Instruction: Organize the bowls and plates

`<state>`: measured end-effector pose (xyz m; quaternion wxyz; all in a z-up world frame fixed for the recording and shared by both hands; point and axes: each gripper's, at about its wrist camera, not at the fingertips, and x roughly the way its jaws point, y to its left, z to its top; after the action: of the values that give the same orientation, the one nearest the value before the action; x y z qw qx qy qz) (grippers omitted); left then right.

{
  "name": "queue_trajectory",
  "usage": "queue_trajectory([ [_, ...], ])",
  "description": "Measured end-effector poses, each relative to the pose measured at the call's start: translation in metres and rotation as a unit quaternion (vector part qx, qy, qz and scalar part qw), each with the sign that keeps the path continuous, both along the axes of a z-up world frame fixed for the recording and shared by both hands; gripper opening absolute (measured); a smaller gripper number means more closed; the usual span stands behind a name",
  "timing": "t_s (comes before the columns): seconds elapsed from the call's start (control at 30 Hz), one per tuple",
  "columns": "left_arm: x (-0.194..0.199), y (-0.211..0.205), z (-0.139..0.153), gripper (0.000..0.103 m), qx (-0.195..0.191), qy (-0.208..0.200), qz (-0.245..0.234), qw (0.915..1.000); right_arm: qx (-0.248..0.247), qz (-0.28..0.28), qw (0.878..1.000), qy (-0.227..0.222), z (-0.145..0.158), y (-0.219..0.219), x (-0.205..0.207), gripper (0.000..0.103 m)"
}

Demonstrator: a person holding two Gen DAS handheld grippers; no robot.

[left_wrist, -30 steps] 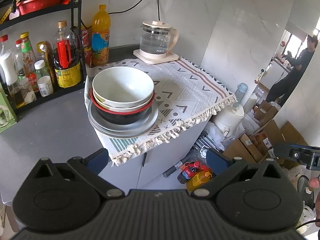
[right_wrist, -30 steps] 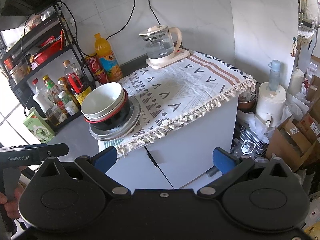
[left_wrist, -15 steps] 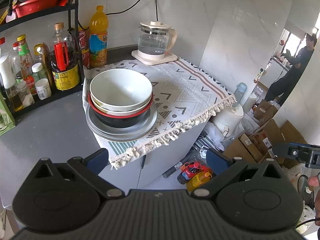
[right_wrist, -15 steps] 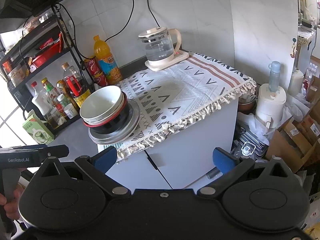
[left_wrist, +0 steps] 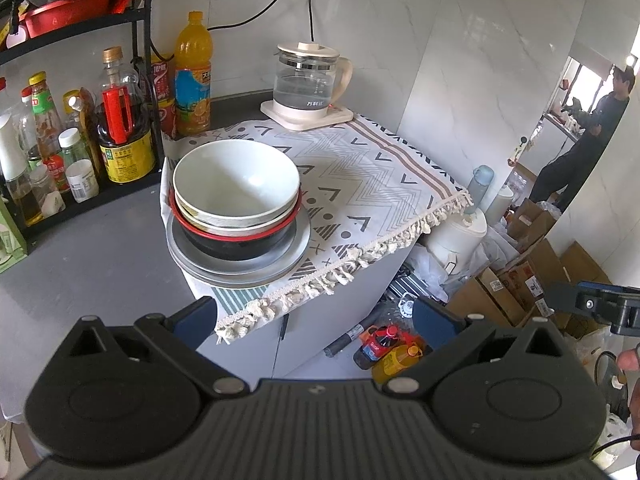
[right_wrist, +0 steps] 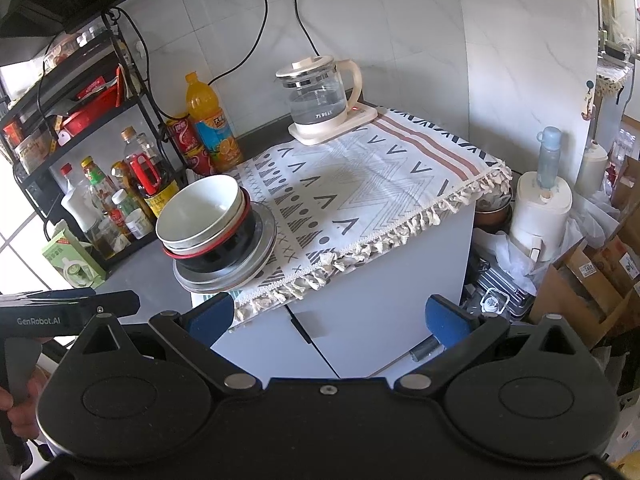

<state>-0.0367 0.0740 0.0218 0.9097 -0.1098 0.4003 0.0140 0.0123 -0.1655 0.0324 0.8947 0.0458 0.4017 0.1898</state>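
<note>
Count: one stack of dishes on the patterned cloth (left_wrist: 384, 184) at the near left corner of the tabletop (right_wrist: 380, 320). Top to bottom: white bowl (left_wrist: 236, 180), a second pale bowl rim just under it, one black bowl with red rim (left_wrist: 240, 246), then grey plates (left_wrist: 240, 268), at least two edges showing; exact plate count cannot be told. One glass kettle (left_wrist: 306, 84) on its cream base at the far edge. One orange drink bottle (left_wrist: 193, 76) beside the black wire rack (left_wrist: 148, 80) of sauce bottles.

Left gripper (left_wrist: 312, 316): released, blue-padded fingers spread wide, empty, below the fringe of the cloth and apart from the stack. Right gripper (right_wrist: 328, 316): likewise spread, empty, held in front of the cabinet face, apart from the stack.

Change against the frame half a second back: the stack sits slightly lower and closer in the left wrist view; in the right wrist view the framing is nearly unchanged. Nothing on the tabletop has moved.

Materials: bowls glazed, smooth, round, deep; plates flat, matte grey with a metallic-looking edge. Cloth woven, geometric print, tasselled cream fringe. Wall glossy marble-veined tile.
</note>
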Motion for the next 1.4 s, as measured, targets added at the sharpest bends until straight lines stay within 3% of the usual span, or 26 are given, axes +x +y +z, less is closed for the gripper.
queue_trajectory([
  [1.4, 0.0063, 0.0014, -0.0054, 0.103, 0.008, 0.010, 0.001, 0.9999, -0.017, 0.015, 1.000, -0.007, -0.0029, 0.0020, 0.0062, 0.103],
])
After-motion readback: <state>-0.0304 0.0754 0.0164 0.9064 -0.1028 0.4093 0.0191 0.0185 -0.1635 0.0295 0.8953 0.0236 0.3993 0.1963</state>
